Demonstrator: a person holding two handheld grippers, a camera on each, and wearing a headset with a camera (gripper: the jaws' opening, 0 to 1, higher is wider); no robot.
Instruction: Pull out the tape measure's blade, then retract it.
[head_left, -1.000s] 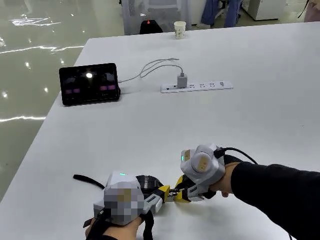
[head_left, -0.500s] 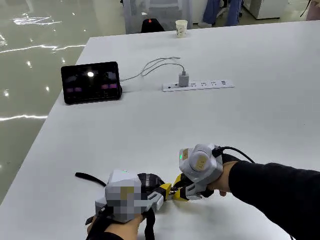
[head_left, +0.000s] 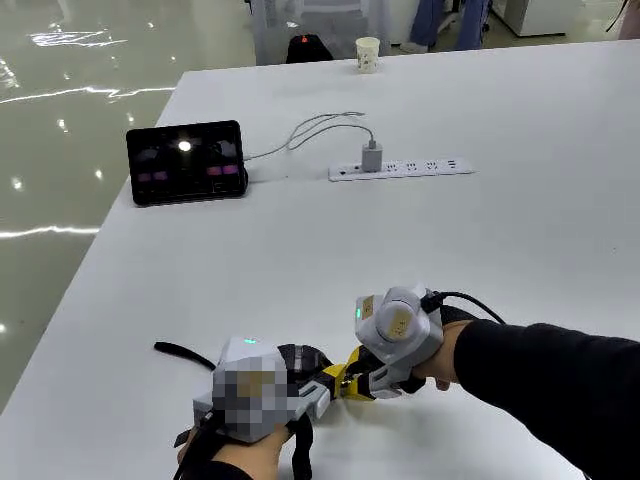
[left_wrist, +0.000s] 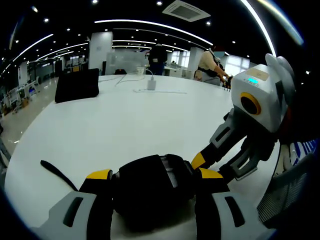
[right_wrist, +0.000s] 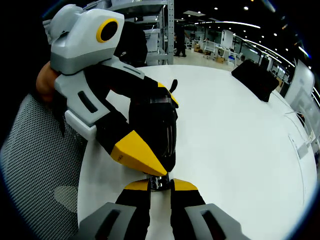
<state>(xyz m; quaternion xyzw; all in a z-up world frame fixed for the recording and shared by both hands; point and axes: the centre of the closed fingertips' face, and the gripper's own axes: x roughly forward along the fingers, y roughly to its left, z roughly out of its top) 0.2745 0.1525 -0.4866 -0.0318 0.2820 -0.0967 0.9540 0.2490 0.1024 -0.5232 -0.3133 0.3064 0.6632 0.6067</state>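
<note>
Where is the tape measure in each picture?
Head view: the tape measure sits at the bottom middle.
Left gripper view: the tape measure is at the bottom middle, clamped in the left claw.
Right gripper view: the tape measure is in the centre, with its blade tip inside the right claw.
Shared landmark: the black tablet, also seen at and.

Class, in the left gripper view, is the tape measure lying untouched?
No: the left gripper holds the tape measure between its fingers.
</note>
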